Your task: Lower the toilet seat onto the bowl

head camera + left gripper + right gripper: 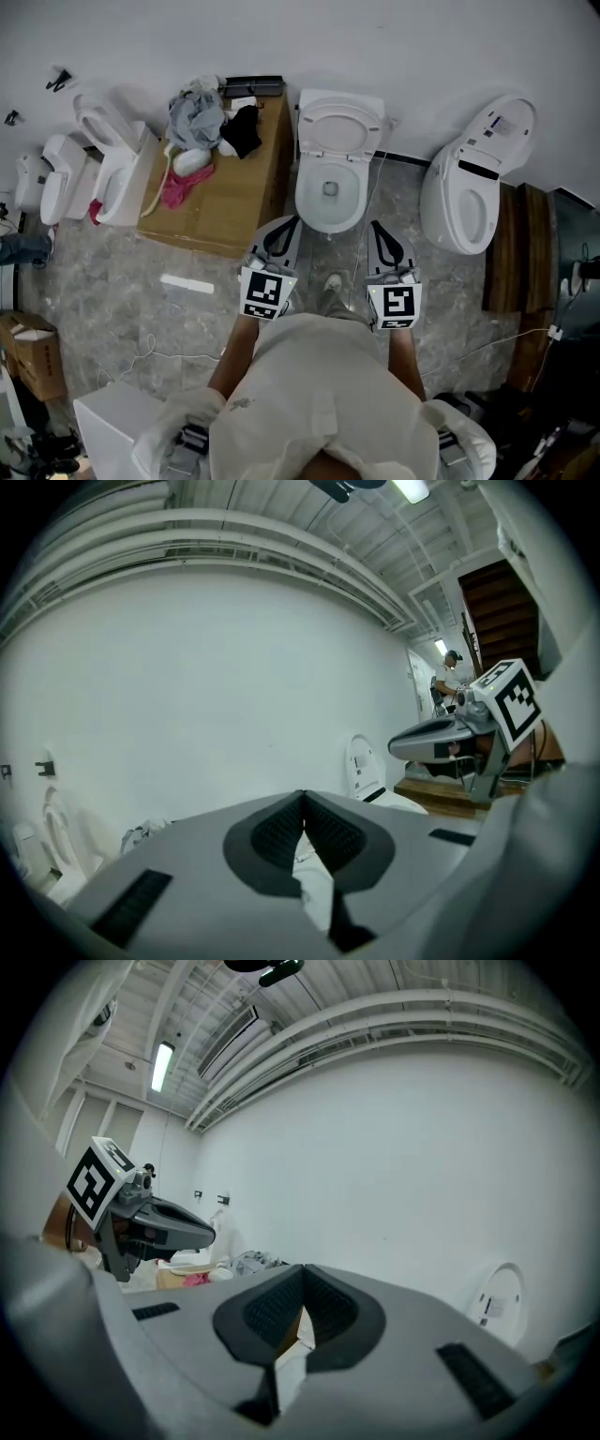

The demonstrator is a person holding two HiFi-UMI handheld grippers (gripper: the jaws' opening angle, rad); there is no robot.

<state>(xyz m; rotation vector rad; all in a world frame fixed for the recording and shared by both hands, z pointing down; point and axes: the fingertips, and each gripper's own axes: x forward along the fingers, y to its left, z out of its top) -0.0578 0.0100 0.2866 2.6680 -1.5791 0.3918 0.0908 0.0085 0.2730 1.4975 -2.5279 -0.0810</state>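
In the head view the white toilet (329, 192) stands against the wall straight ahead. Its seat (339, 127) is tipped up against the tank and the bowl is uncovered. My left gripper (287, 223) hovers just in front of the bowl's left side, shut and empty. My right gripper (379, 228) is level with it at the bowl's right side, also shut with nothing in it. Neither touches the toilet. In the left gripper view the left gripper (302, 803) points at the white wall, with the right gripper (441, 738) beside it. In the right gripper view the right gripper (302, 1285) does the same.
A cardboard box (223, 199) piled with clothes (199, 117) stands left of the toilet. Another toilet (469, 183) stands to the right, with wooden steps (518, 246) beyond it. More white fixtures (111, 164) line the left wall. A cable (150, 352) lies on the floor.
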